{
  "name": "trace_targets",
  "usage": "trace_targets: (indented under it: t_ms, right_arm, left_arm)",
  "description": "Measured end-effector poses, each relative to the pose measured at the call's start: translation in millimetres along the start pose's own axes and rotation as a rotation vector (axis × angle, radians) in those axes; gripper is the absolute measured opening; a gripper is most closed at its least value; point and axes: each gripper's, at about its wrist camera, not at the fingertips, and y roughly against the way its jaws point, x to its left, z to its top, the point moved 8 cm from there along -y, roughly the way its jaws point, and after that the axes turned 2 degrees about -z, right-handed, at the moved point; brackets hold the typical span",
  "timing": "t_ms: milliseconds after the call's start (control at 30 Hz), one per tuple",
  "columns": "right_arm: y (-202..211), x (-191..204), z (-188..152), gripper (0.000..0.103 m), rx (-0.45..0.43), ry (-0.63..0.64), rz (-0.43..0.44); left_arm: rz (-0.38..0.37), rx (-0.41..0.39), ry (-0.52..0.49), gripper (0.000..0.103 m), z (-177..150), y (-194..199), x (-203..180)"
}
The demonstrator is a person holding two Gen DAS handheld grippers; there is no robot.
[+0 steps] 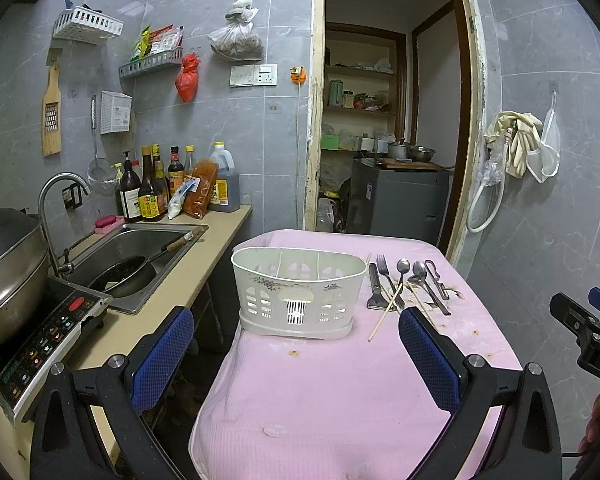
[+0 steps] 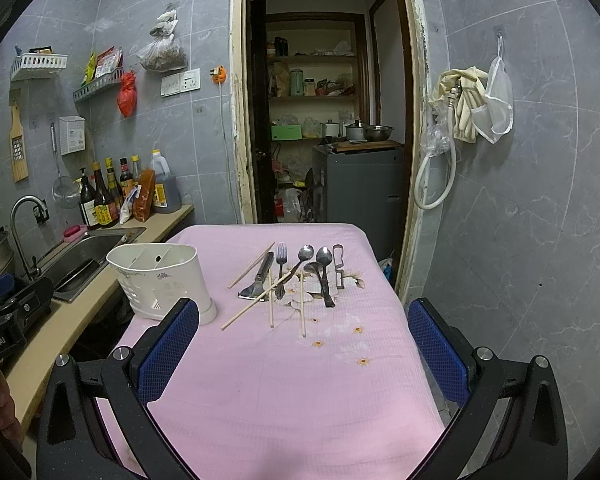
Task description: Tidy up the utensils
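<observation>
Meanwhile, seen from the left wrist, the left gripper [image 1: 296, 344] is hovering with its jaws spread wide and empty over the pink tablecloth [image 1: 340, 392], facing the white utensil holder [image 1: 298, 292]. Seen from the right wrist, the right gripper [image 2: 304, 332] is likewise gaping open, pointing at chopsticks [image 2: 256, 300], fork [image 2: 281, 270] and spoons [image 2: 324, 272] lying just right of the holder.

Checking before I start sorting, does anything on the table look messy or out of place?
Yes. The chopsticks lie scattered and crossed over the fork and spoons instead of in a row. The caddy is empty, so every utensil is still on the pink cloth. Nothing looks spilled or broken.
</observation>
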Motion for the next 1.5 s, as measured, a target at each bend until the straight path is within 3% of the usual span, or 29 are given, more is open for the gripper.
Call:
trace_targets:
  t_ms: [1133, 1333, 1500]
  right_arm:
    - [-3, -7, -1, 0.102, 0.004, -0.004, -0.003]
    - [-8, -20, -1, 0.102, 0.0, -0.012, -0.016]
    - [-4, -9, 2, 0.102, -0.002, -0.019, -0.038]
  left_arm:
    - [-0.011, 0.009, -0.008, 0.103, -11, -9, -9]
    - [-0.031, 0.005, -0.029, 0.103, -8, -12, -6]
    - [-0.044, -0.006, -0.039, 0.103, 1, -19, -9]
